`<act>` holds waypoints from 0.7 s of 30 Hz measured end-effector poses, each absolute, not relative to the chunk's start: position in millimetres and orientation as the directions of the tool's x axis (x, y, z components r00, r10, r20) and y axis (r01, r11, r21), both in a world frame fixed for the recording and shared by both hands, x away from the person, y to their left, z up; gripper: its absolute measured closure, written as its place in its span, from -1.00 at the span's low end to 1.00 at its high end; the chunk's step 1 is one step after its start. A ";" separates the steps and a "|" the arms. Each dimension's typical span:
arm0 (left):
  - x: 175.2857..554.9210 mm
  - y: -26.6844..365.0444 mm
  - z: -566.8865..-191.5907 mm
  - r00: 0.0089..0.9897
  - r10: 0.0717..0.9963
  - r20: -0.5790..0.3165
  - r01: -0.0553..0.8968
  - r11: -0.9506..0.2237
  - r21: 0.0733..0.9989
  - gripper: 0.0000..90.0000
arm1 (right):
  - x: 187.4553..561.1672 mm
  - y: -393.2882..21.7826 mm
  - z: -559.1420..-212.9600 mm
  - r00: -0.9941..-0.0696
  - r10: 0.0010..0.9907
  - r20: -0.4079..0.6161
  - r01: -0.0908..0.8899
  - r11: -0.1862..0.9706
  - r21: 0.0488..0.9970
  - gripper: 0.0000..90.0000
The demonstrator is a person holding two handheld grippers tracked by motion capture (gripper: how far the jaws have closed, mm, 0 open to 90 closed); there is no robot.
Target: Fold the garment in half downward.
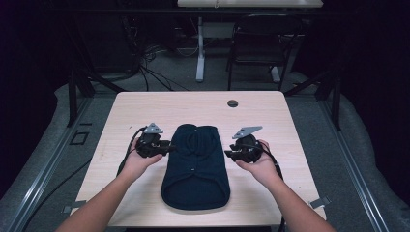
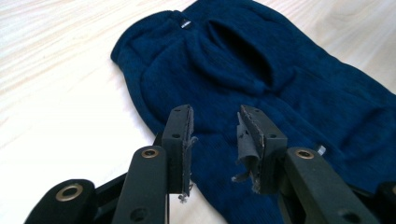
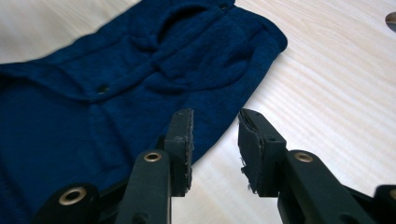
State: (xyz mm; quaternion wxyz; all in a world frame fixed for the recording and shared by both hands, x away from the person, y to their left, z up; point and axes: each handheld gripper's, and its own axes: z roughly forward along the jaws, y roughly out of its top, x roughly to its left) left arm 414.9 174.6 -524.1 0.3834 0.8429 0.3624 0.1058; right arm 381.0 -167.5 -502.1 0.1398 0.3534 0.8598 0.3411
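A dark blue knitted garment (image 1: 196, 166) lies folded flat in the middle of the light wood table (image 1: 145, 104), its neck opening toward the far side. My left gripper (image 1: 170, 146) is at the garment's left edge, held in a hand. In the left gripper view its jaws (image 2: 215, 126) stand apart above the blue cloth (image 2: 261, 70), with nothing pinched between the pads. My right gripper (image 1: 227, 153) is at the garment's right edge. In the right gripper view its jaws (image 3: 215, 128) are open over that edge, one over the cloth (image 3: 93, 93) and one over bare wood.
A round dark grommet (image 1: 232, 103) sits in the table near its far edge, also seen as a grommet (image 3: 391, 21) at the right. Behind the table stand a black chair (image 1: 261, 43) and a white desk leg (image 1: 199, 53), with cables on the floor.
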 end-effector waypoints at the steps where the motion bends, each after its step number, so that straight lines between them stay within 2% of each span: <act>1: 423.3 170.7 -526.8 0.714 0.693 -0.102 0.534 -0.444 0.720 0.45 | 386.6 -165.2 -503.6 -0.714 0.700 -0.004 0.512 0.526 0.679 0.44; 8: 448.9 157.9 -535.0 0.722 0.690 -0.055 0.526 -0.495 0.692 0.52 | 421.6 -140.7 -518.2 -0.738 0.674 -0.022 0.504 0.574 0.645 0.49; 13: 456.1 152.9 -544.2 0.722 0.691 -0.037 0.530 -0.519 0.670 0.51 | 439.9 -121.6 -534.4 -0.743 0.669 -0.022 0.506 0.582 0.636 0.49; 17: 456.4 150.4 -555.0 0.730 0.684 -0.011 0.530 -0.556 0.640 0.50 | 444.5 -114.0 -543.8 -0.755 0.655 -0.037 0.497 0.608 0.618 0.57; 21: 452.7 148.0 -562.7 0.741 0.671 -0.010 0.530 -0.576 0.622 0.49 | 444.8 -107.8 -558.2 -0.774 0.630 -0.064 0.495 0.666 0.558 0.63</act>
